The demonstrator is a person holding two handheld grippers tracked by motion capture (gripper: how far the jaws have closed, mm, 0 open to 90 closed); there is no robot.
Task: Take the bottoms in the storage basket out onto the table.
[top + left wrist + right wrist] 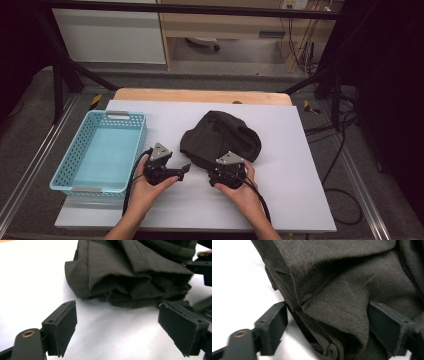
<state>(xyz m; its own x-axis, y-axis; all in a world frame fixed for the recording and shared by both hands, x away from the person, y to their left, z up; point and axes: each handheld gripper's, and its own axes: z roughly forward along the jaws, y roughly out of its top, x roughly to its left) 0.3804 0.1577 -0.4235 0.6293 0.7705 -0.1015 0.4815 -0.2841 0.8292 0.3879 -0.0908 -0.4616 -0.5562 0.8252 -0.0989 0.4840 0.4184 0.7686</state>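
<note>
A dark olive-brown garment (220,135) lies crumpled in a heap on the white table top (290,200). My left gripper (186,169) lies low on the table just left of the heap's front edge, pointing right. In the left gripper view its jaws (117,332) stand open with bare table between them and the folded cloth (125,272) just ahead. My right gripper (222,164) is at the heap's near edge. In the right gripper view its jaws (328,327) stand wide, with a hemmed fold of the garment (337,277) between them; a firm press is not visible.
A light blue perforated basket (75,187) stands at the table's left, with nothing in it. A wooden board (200,95) shows past the white top's far edge. Black frame bars and cables run around the table. The right gripper (202,265) shows at the edge of the left gripper view.
</note>
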